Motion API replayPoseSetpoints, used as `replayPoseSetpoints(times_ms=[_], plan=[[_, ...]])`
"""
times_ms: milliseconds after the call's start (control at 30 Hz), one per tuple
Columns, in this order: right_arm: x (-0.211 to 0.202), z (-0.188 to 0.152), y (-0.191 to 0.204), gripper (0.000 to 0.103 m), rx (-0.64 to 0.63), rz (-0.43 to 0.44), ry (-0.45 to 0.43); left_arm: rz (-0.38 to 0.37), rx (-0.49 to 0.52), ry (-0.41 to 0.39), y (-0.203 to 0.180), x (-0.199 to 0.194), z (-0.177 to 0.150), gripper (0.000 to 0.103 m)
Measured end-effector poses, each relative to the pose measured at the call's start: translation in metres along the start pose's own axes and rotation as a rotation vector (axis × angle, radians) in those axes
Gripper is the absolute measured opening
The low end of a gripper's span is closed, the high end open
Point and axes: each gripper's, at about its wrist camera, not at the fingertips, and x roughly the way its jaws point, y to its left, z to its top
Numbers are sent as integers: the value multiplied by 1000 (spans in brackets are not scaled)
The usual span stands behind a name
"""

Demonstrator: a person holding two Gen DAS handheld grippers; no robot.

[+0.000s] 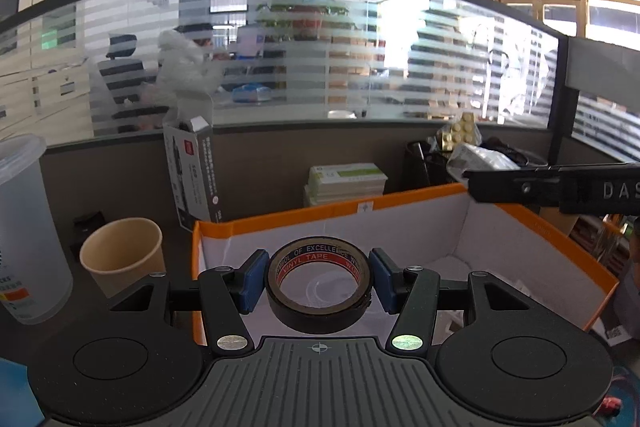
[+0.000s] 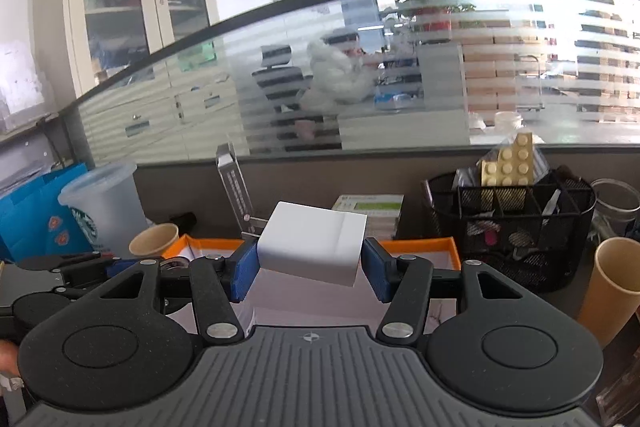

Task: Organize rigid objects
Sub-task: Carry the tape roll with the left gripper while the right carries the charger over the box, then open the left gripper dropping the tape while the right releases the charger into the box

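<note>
Orange-rimmed box [image 1: 404, 201] is the destination, sitting on the desk with white inner walls, open top; looks like thin card, so light and liable to slide if an item is dropped hard against a wall; nothing needs to grip it.

White block [image 2: 314, 243] is the bigger of the two carried items; right gripper [image 2: 310, 261] has its blue pads [image 2: 245, 267] clamped on the block's left and right faces, jaws roughly mid-span, block tilted and held in the air in front of the box; flat smooth faces, rigid, probably light; smooth finish could slip, so the current flat-face pinch is the right hold.

Tape roll [image 1: 319, 281] is the smaller; black vinyl, red-and-blue printed core; left gripper [image 1: 318, 281] pinches it across the outer diameter, jaws about half open, ring lying near flat and hanging just inside the box's near-left corner; stiff enough radially, light, rubbery surface grips well; curved contact means it could pivot between the pads; it may roll on landing if released tilted.
</note>
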Motion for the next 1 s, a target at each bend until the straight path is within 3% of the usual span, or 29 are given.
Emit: replayPoseSetpoints(times_ms=[333, 1000], plan=[[20, -16, 12, 53, -72, -17, 92, 1, 33, 27, -5, 6, -5, 53], [40, -32, 21, 53, -206, -82, 195, -18, 47, 74, -11, 13, -8, 54]])
